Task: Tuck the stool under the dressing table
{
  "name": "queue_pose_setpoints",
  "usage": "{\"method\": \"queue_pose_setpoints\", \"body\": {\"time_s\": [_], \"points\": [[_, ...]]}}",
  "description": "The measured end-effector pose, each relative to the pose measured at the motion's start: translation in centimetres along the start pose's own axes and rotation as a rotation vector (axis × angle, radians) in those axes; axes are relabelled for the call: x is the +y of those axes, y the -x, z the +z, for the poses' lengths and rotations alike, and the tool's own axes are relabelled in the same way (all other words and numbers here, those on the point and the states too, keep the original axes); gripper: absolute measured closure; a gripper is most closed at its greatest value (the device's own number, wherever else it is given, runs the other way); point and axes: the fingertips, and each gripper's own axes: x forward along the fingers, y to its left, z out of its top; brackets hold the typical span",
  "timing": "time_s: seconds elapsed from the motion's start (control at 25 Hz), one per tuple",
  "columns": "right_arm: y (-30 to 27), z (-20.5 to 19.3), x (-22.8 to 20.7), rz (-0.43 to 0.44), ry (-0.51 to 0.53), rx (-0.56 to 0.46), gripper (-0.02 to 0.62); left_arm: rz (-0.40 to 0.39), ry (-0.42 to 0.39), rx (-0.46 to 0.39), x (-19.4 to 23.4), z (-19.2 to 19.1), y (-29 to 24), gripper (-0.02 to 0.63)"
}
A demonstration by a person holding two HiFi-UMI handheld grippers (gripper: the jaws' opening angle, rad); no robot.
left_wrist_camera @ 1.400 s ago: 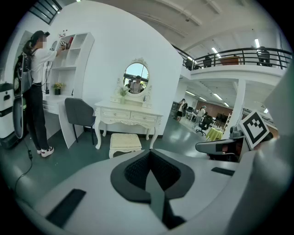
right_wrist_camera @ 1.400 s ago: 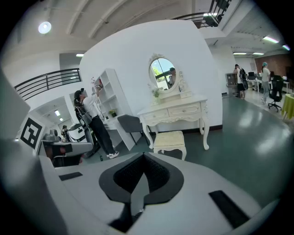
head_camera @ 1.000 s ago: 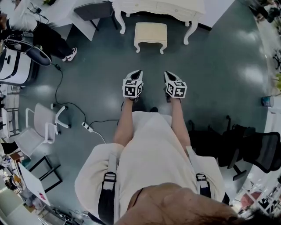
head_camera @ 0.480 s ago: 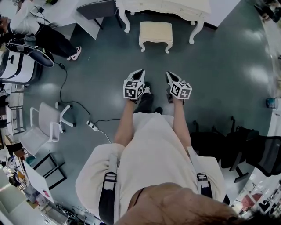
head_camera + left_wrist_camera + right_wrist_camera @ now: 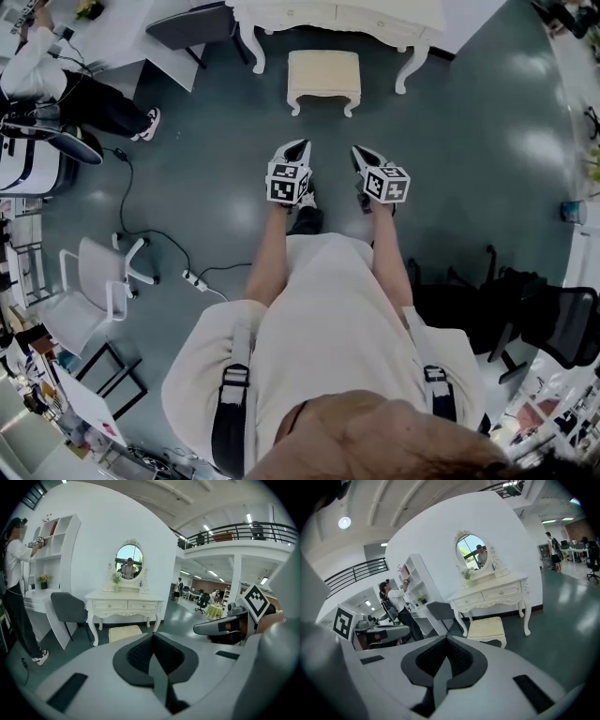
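- Barely moved on from a second ago: swung back to centre after a drift right, and only a shade closer to the cream cushioned stool with curved legs (image 5: 323,73).
- Holding the left gripper (image 5: 298,148) and the right gripper (image 5: 359,153) out side by side over the glossy dark green floor (image 5: 450,141), well apart from the stool and touching nothing.
- Carrying both sets of jaws pressed together with nothing between them, plain in each gripper view.
- Finding the stool out in the open, just in front of the white carved dressing bench with oval mirror (image 5: 337,13), roughly centred between its two front legs, not yet tucked under.
- Judging this as the approach: no contact made, all of the tucking left to do.
- Watching for a crooked shove, liable to swing the stool round and knock a curved leg against a bench leg.
- Watching for a slip off the soft cushion top with closed jaw tips, or a forward tip from pushing too high.
- Minding the slick floor, apt to let a hard push carry the stool too far back.
- Minding the grey chair (image 5: 192,23) beside the bench's left leg, near enough to be clipped by a drift that way.
- Leaving aside the person by the white shelves (image 5: 94,98), off to the left and well apart from the path.
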Motion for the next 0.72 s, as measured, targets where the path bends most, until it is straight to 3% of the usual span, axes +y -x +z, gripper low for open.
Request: {"method": "queue_pose_setpoints", "body": {"time_s": [0.32,0.72], "points": [[-5.2,5.1,-2.4,-0.031,-0.015,-0.042,0.552,-0.030,0.003,0.002,4.8,3.2,-5.6,0.592],[-10.9,8.6,-4.8,-0.081,-0.011,-0.050,0.552,-0.063,0.017,-0.007,10.2,6.3,-11.2,0.592]]}}
